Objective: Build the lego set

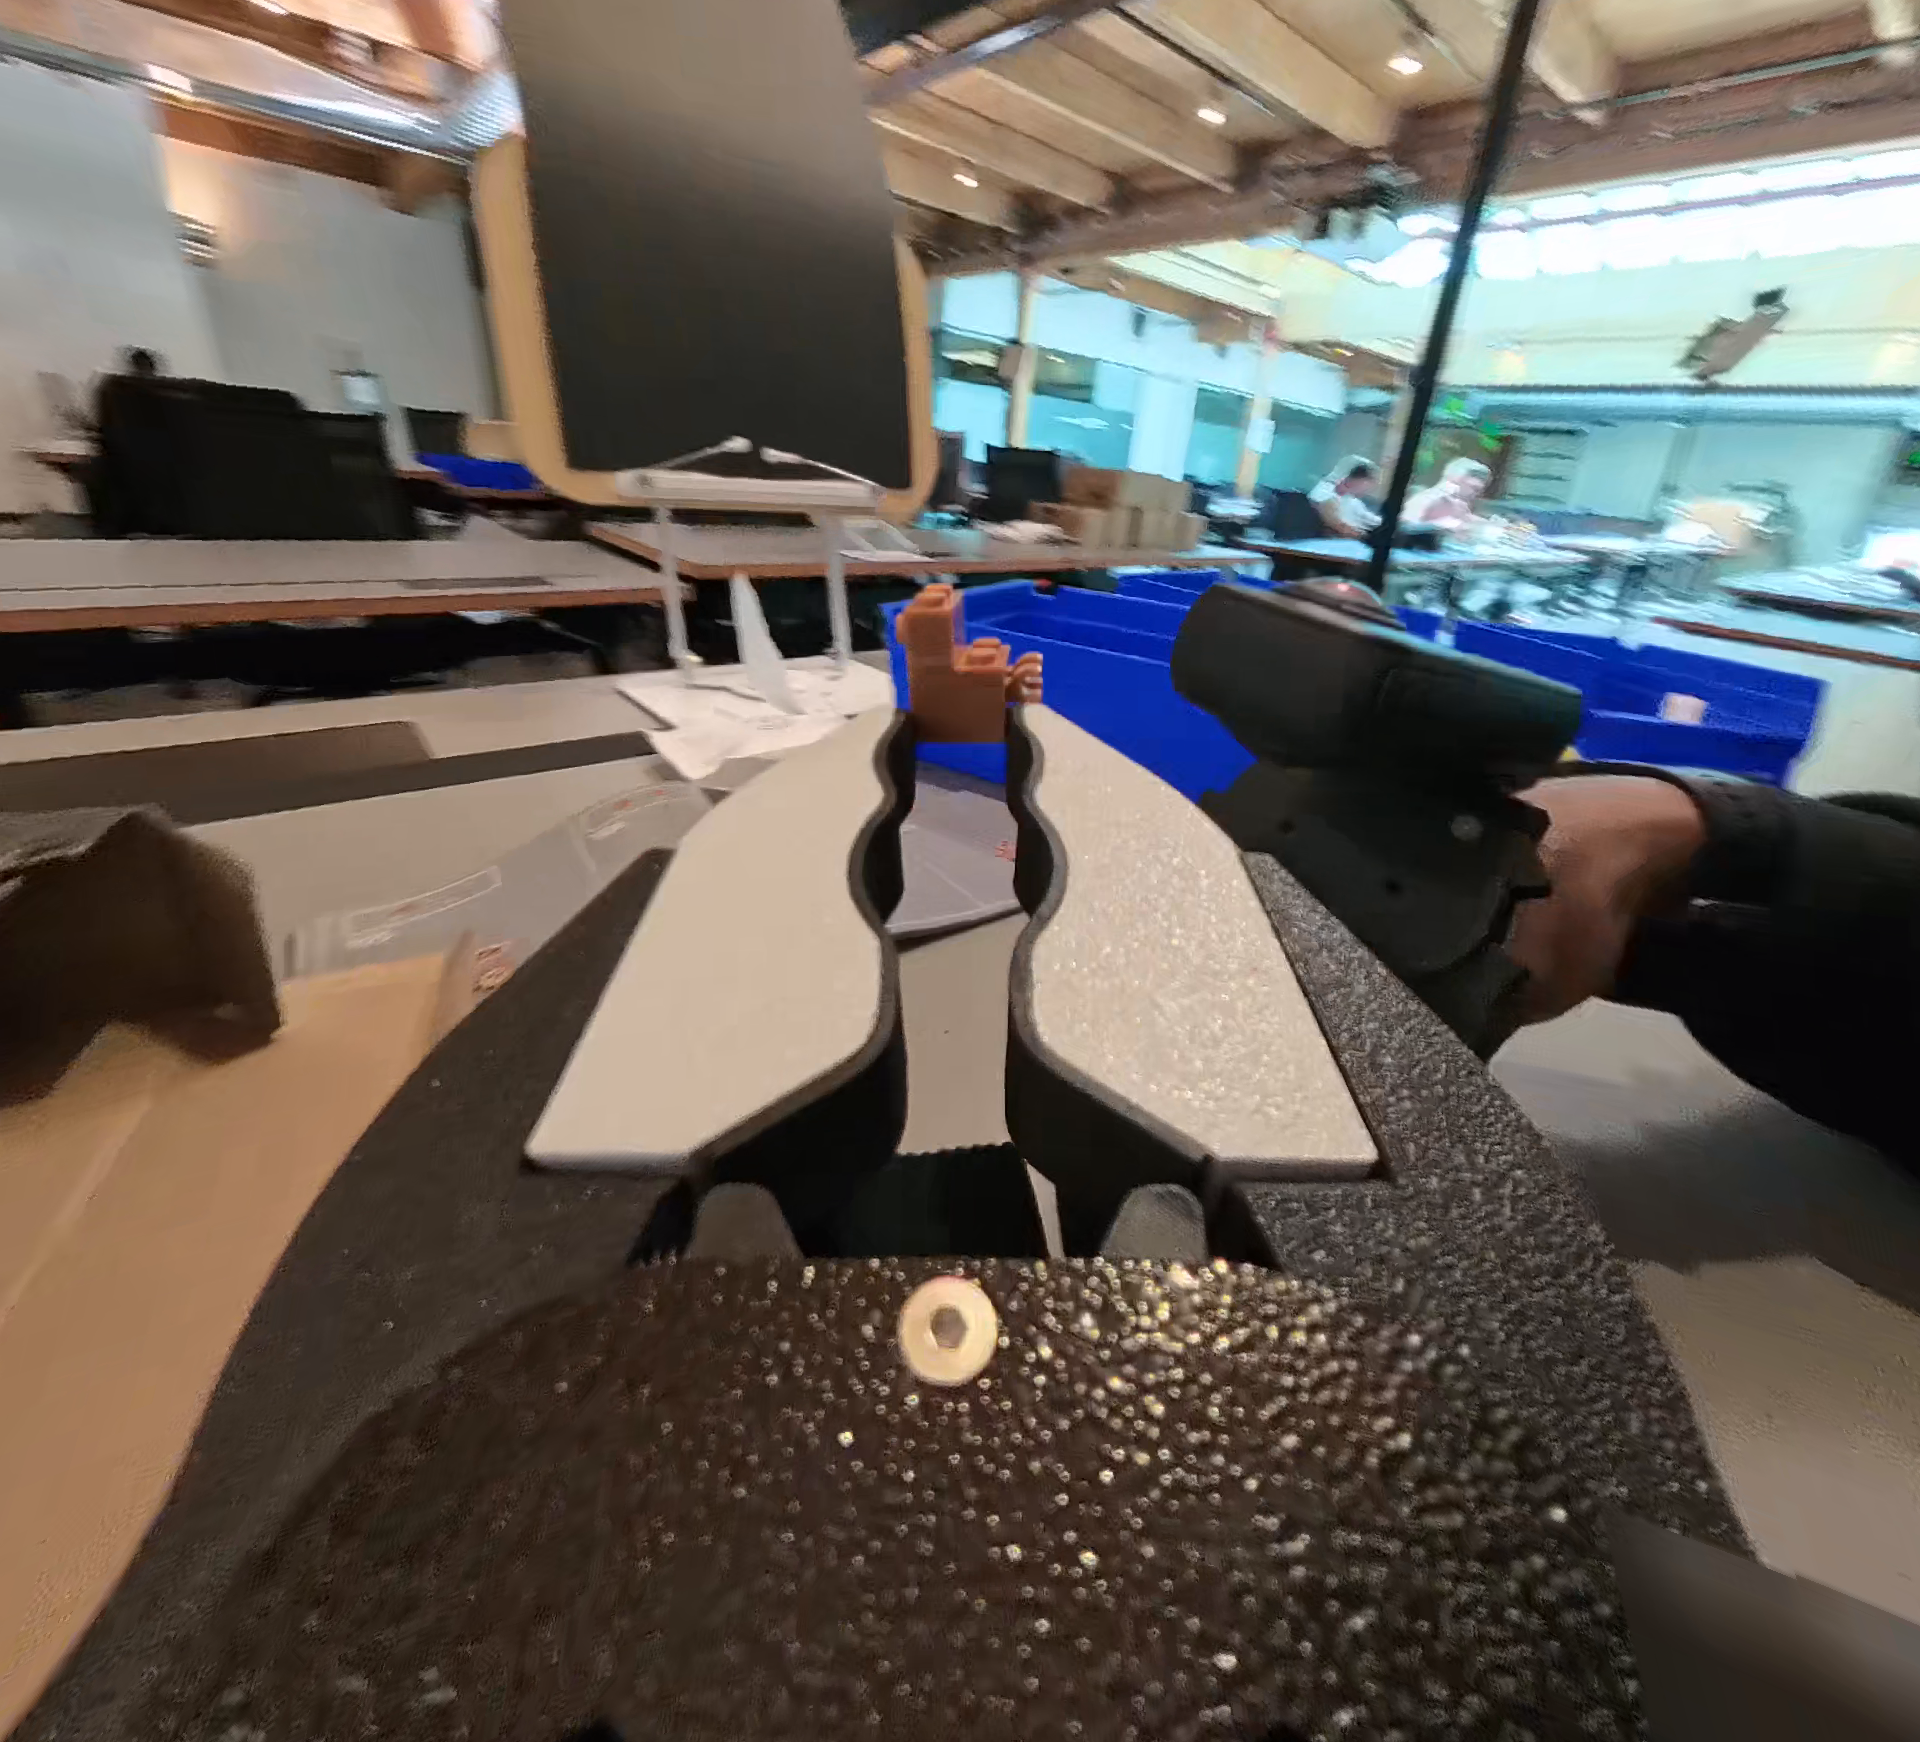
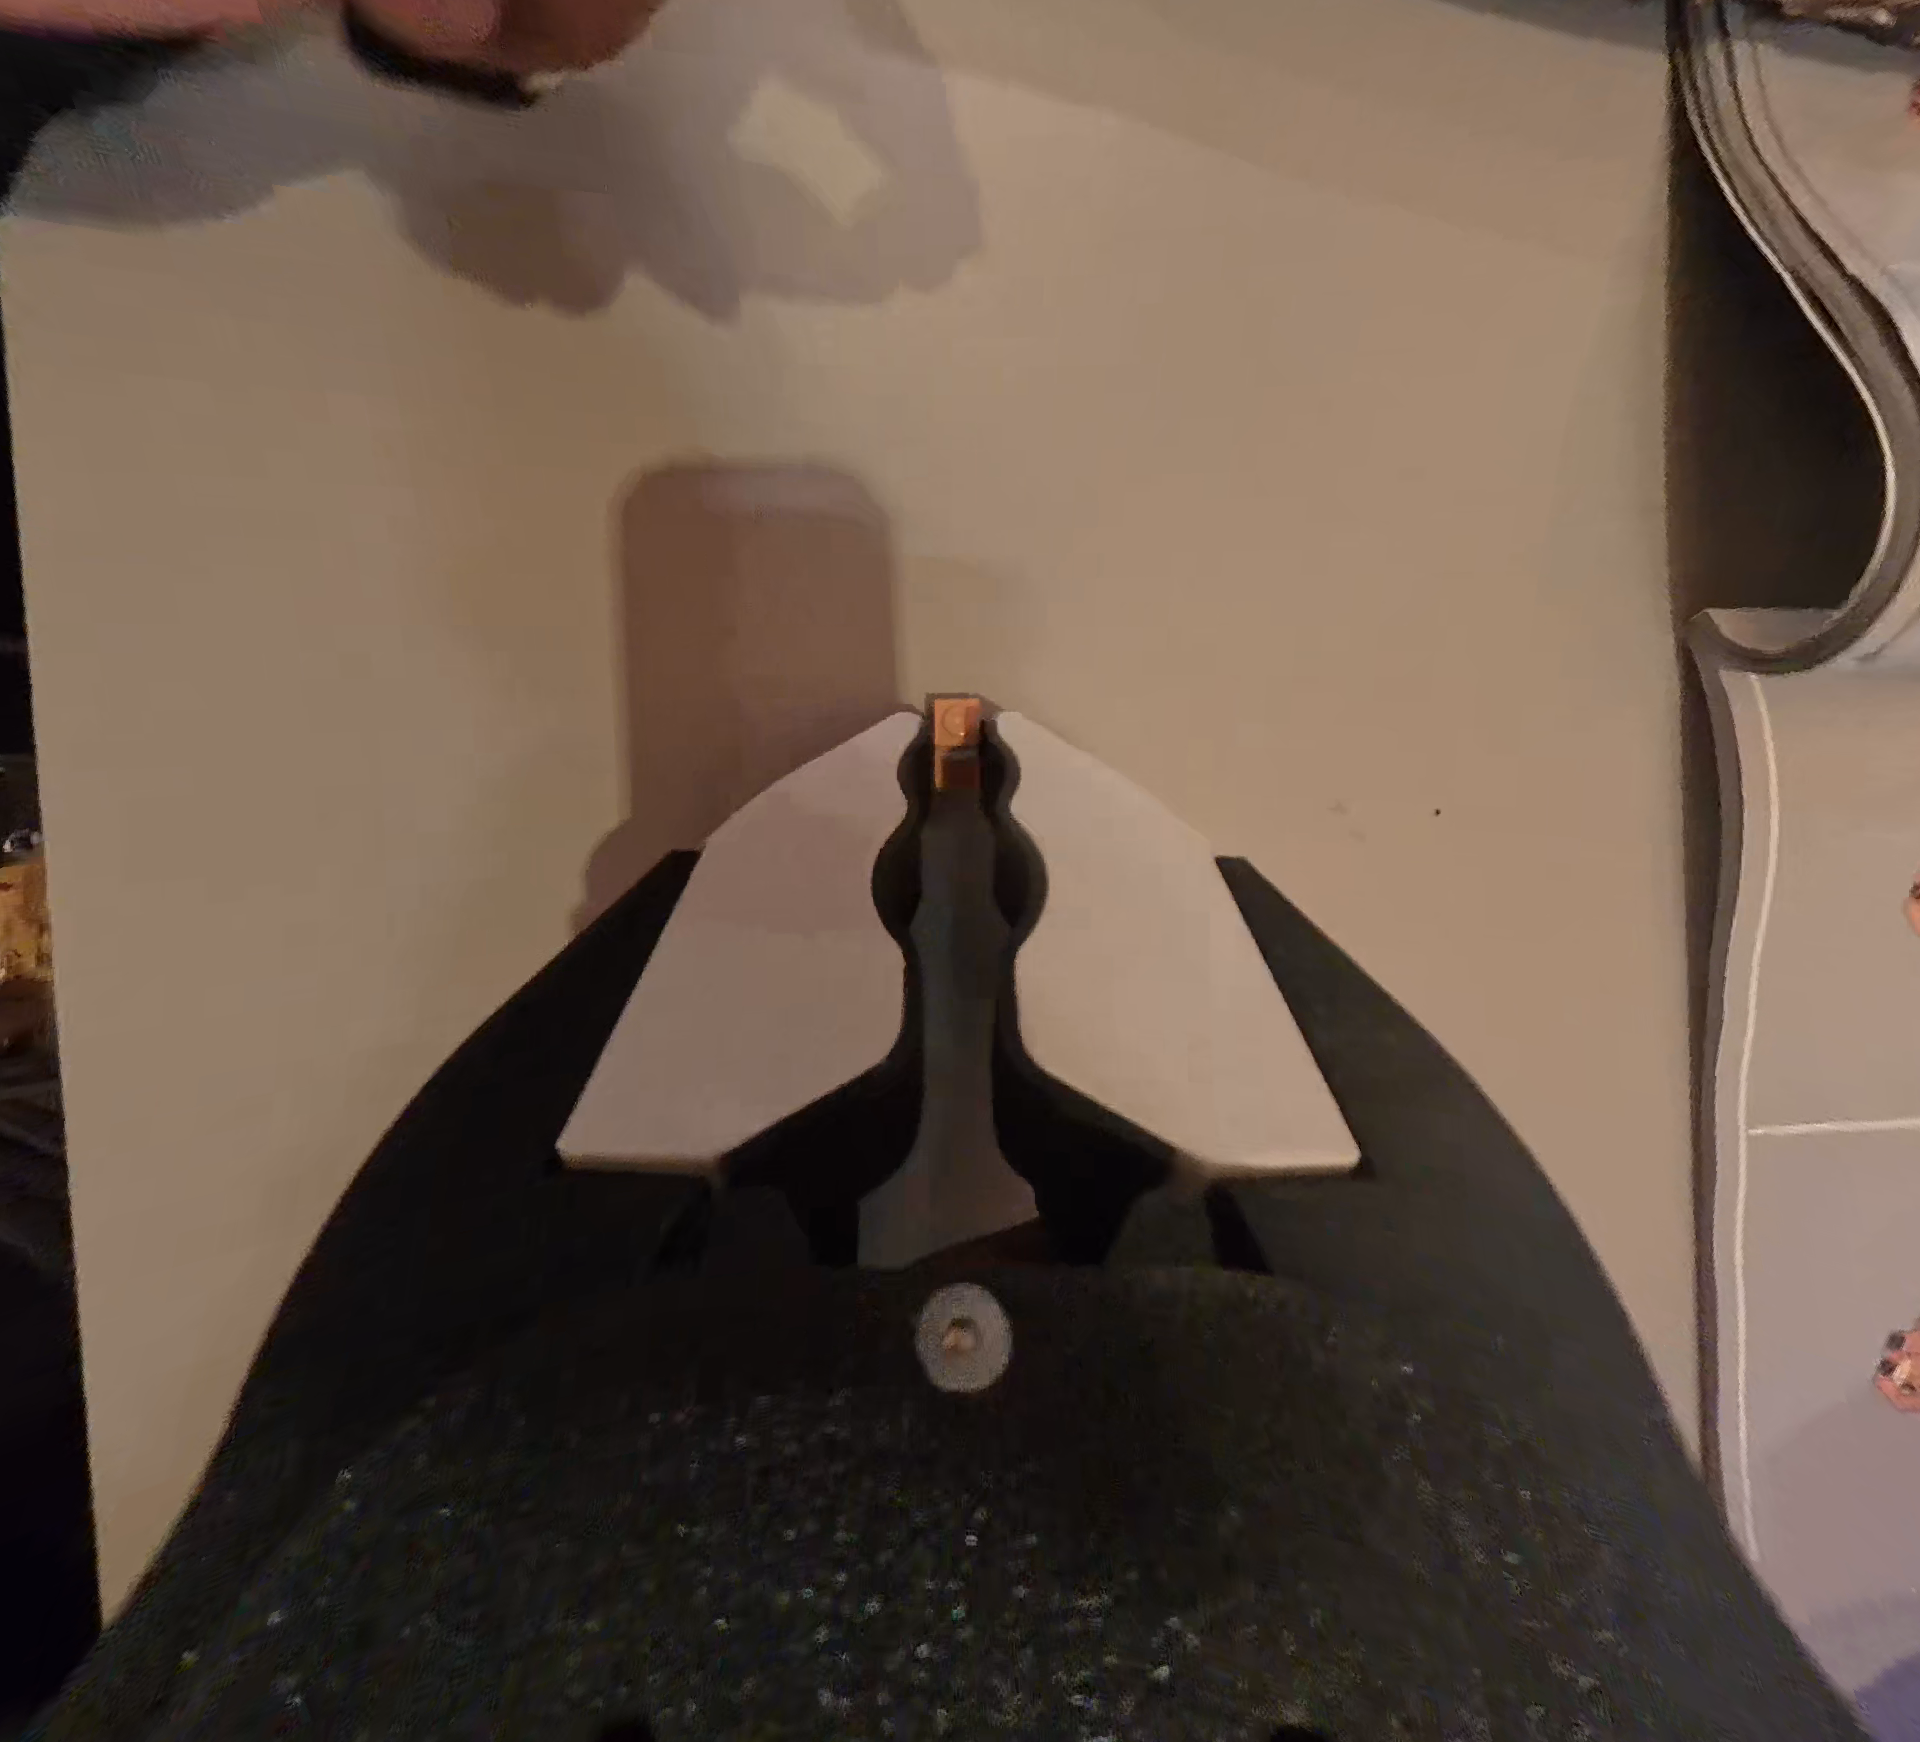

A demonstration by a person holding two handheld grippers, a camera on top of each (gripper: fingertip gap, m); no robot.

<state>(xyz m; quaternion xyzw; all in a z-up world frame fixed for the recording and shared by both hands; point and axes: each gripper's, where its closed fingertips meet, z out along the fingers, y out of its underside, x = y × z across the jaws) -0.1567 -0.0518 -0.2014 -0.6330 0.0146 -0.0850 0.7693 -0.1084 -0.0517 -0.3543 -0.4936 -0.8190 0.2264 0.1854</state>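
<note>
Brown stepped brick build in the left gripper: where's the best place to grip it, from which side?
Judging by its shape, grip the brown brick build on its plain lower block, from below, pads on the two flat side faces. That is where the left gripper clamps it now. The stepped, studded top offers uneven faces and stays free.

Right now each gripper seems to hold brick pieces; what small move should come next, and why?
Probably bring the right gripper slowly toward the left gripper. Its jaws pinch a small orange brick over the bare table, while the left clamps a brown stepped brick assembly with studs showing. Alignment can't be judged yet.
</note>
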